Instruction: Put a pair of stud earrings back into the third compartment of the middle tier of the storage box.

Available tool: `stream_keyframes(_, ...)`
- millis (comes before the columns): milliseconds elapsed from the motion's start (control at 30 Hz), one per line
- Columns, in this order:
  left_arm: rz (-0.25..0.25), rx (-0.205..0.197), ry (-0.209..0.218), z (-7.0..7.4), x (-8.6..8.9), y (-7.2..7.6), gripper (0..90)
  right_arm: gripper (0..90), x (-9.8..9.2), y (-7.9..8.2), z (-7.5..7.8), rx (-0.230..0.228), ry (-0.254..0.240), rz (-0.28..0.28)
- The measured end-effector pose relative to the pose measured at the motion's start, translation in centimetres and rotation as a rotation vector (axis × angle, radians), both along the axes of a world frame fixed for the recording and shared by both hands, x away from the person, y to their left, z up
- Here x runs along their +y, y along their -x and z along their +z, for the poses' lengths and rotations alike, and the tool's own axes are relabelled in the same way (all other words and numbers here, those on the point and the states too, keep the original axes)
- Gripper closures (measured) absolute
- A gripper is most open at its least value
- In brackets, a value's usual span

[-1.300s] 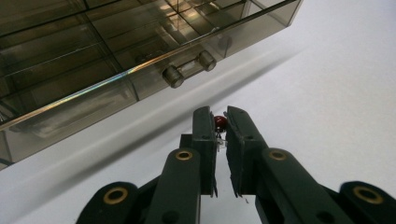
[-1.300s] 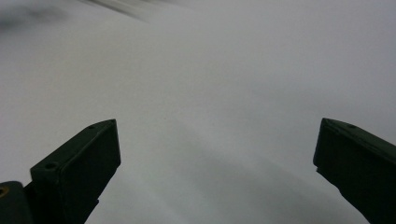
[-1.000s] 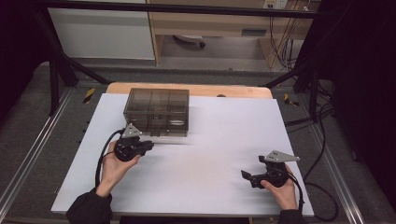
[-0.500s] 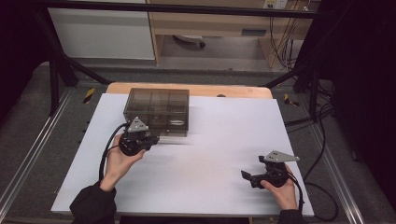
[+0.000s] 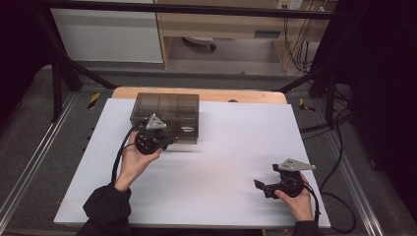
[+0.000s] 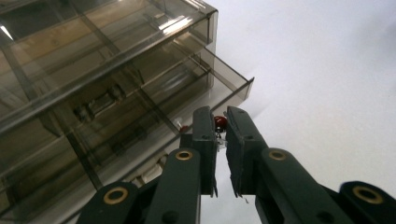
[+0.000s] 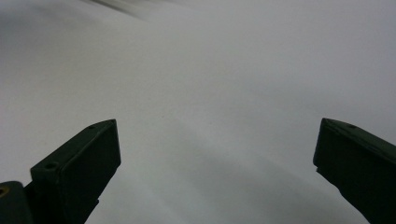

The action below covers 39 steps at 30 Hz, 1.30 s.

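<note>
left gripper point(image 5: 164, 143) moved up-table since earlier frame, now at front of smoky drawer box point(image 5: 167, 110); jaws clenched on small red thing point(image 6: 220, 122) over pulled-out drawer point(image 6: 205, 88). right gripper point(image 5: 260, 185) unmoved, jaws spread wide, nothing between, low over white tabletop point(image 5: 236, 147). no readable writing. box sits far left of table; dark room, grey floor.

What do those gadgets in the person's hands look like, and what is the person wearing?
Each hand holds a black two-jaw gripper: the left gripper and the right gripper both carry a grey three-cornered plate on top and trail a black cable. Up close, the left gripper's dark arms show brass-coloured rivets and flat black pads. The person wears dark long sleeves.
</note>
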<state>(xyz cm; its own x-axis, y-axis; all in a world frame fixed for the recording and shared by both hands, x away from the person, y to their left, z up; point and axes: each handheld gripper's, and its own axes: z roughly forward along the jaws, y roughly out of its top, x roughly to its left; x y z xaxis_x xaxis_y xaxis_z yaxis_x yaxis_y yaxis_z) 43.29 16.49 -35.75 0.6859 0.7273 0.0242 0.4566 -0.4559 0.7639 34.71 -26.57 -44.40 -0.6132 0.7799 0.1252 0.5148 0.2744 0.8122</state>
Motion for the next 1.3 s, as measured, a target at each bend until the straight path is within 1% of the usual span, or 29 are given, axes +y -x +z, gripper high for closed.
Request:
stream_keyframes(133,0.005,0.008,0.003,0.0,-0.7,-0.8,81.8,1.4,0.0,0.0,0.0,0.001,-0.008,-0.002)
stream_keyframes(200,0.009,0.010,-0.001,0.0,-1.1,-1.2,81.8,1.4,0.0,0.0,0.0,0.002,-0.003,-0.002)
stream_keyframes(300,0.019,0.014,0.004,0.0,-1.6,-1.8,81.8,1.4,0.0,0.0,0.0,0.000,-0.001,0.003)
stream_keyframes(400,0.026,0.011,0.001,0.3,-2.0,-2.4,81.8,1.4,0.1,0.0,0.0,0.002,-0.004,0.001)
stream_keyframes(500,0.035,-0.004,0.010,0.5,-2.5,-2.8,81.8,1.4,0.0,0.0,0.0,0.002,-0.006,0.000)
stream_keyframes(533,0.036,-0.002,0.014,0.5,-2.6,-3.0,81.8,1.4,0.0,0.0,0.0,0.002,-0.005,-0.002)
stream_keyframes(633,0.048,0.006,0.001,0.3,-2.9,-3.6,81.8,1.4,0.0,0.1,0.0,0.004,-0.012,-0.001)
stream_keyframes(700,0.054,0.007,-0.004,0.0,-3.1,-4.0,81.8,1.4,0.1,0.1,0.0,-0.003,-0.012,0.002)
stream_keyframes(767,0.058,0.017,-0.014,-0.4,-3.2,-4.4,81.8,1.4,0.1,0.0,0.0,0.000,-0.006,0.002)
stream_keyframes(867,0.059,0.036,-0.007,-1.2,-3.3,-4.8,81.8,1.4,0.1,0.0,0.0,0.003,-0.007,0.004)
stream_keyframes(933,0.057,0.039,-0.021,-1.7,-3.5,-4.8,81.8,1.4,0.0,0.0,0.0,0.001,-0.005,0.005)
stream_keyframes(967,0.056,0.042,-0.017,-1.9,-3.5,-4.9,81.8,1.4,0.0,0.0,0.0,0.001,-0.004,0.005)
stream_keyframes(1033,0.056,0.049,-0.027,-2.3,-3.6,-4.9,81.8,1.4,0.0,0.0,0.0,0.001,-0.006,0.002)
stream_keyframes(1100,0.058,0.045,-0.012,-2.7,-3.7,-5.0,81.8,1.4,0.0,0.1,0.0,0.001,-0.008,0.002)
stream_keyframes(1167,0.060,0.047,-0.020,-3.0,-3.7,-5.0,81.8,1.5,0.0,0.1,0.0,-0.002,-0.007,0.003)
stream_keyframes(1267,0.062,0.055,-0.016,-3.6,-3.7,-5.2,81.7,1.4,0.1,0.1,0.0,0.002,-0.004,0.002)
stream_keyframes(1300,0.060,0.061,-0.027,-3.8,-3.6,-5.2,81.7,1.4,0.1,0.1,0.0,0.001,-0.005,0.002)
